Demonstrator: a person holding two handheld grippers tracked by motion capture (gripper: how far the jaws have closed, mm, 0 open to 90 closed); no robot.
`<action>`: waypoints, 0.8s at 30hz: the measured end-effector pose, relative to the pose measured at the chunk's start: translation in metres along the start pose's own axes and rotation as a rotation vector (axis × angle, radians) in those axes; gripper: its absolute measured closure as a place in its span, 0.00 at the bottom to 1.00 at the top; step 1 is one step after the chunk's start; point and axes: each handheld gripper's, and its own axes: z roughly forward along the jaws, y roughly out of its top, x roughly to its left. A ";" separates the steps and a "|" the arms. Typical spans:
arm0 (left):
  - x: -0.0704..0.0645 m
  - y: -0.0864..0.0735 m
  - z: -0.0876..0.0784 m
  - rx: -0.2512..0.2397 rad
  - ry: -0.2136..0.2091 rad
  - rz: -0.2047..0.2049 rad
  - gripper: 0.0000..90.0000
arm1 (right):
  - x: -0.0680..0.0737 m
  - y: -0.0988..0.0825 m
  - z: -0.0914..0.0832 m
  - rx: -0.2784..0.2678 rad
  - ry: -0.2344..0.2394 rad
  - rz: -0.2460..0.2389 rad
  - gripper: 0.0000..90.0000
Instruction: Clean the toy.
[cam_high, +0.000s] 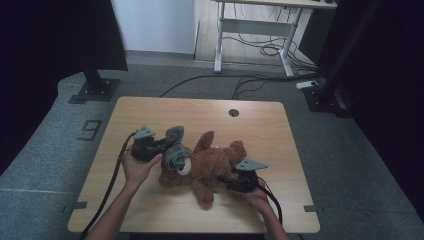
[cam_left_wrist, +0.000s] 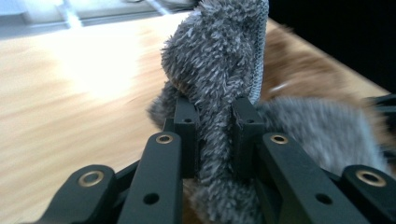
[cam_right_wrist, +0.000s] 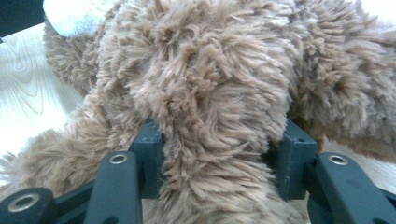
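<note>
Left tool (cam_left_wrist: 214, 135) pinches grey scarf (cam_left_wrist: 219, 70) — right tool (cam_right_wrist: 224, 158) grips teddy bear (cam_right_wrist: 210, 84).

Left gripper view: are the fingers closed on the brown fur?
No, the left gripper has its fingers clamped on the grey fuzzy cloth, with the brown teddy bear behind it.

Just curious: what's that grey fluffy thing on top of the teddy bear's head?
A grey fuzzy cloth, maybe a hat or scarf, draped over the brown teddy bear. The left gripper pinches it. The bear's face beneath is mostly covered.
</note>
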 end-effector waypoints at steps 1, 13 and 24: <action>-0.008 0.006 0.004 0.002 -0.021 0.014 0.84 | 0.000 0.000 0.000 0.000 0.000 0.000 0.52; -0.093 0.037 0.087 0.124 -0.134 0.173 0.84 | -0.001 0.000 0.000 -0.001 0.000 0.002 0.52; -0.067 0.017 0.075 0.209 0.010 0.222 0.84 | 0.001 0.001 0.000 0.013 -0.009 0.005 0.52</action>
